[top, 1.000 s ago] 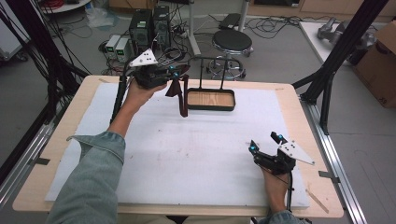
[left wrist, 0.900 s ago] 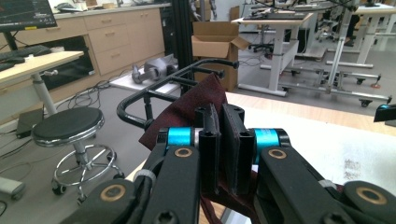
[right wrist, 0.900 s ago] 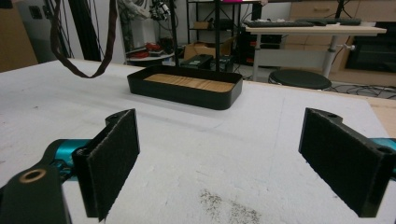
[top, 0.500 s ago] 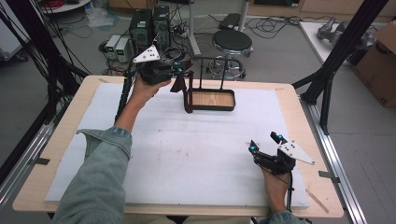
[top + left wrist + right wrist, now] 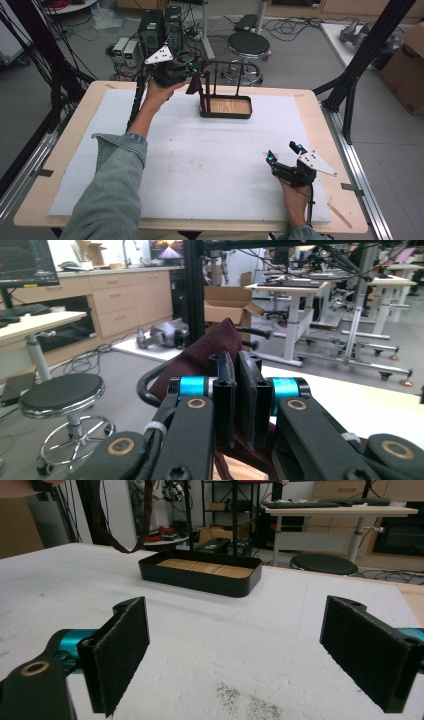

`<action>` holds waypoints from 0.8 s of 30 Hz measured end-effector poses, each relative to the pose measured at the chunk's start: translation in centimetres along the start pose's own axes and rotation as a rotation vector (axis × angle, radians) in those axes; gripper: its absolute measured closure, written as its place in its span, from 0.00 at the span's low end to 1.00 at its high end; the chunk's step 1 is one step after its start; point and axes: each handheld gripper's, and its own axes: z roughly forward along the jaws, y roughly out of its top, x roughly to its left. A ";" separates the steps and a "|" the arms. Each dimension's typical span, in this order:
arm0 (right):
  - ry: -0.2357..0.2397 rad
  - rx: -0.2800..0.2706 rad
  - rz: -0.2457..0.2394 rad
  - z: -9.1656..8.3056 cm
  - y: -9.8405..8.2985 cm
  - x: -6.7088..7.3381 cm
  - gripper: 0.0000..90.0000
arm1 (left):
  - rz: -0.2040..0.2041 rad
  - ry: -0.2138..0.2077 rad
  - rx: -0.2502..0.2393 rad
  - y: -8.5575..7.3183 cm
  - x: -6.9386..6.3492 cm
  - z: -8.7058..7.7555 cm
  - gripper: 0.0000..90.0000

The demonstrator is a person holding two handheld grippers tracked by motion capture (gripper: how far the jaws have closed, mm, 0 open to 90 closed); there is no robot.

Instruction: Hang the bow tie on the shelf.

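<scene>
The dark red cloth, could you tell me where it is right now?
In the high view, the dark red cloth hangs from the shut left gripper at the rack tray's left end.

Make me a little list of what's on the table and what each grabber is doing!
left gripper: shut on dark red cloth, held up beside the rack
right gripper: open, holding nothing, low over the white mat
rack: black tray with a wooden floor and a tall black frame, at the mat's far edge
cloth: hanging down, not on the frame yet
</scene>
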 end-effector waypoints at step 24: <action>0.009 0.005 0.004 0.0 0.0 0.0 0.13 | -0.003 0.067 0.004 0.0 1.1 0.8 0.94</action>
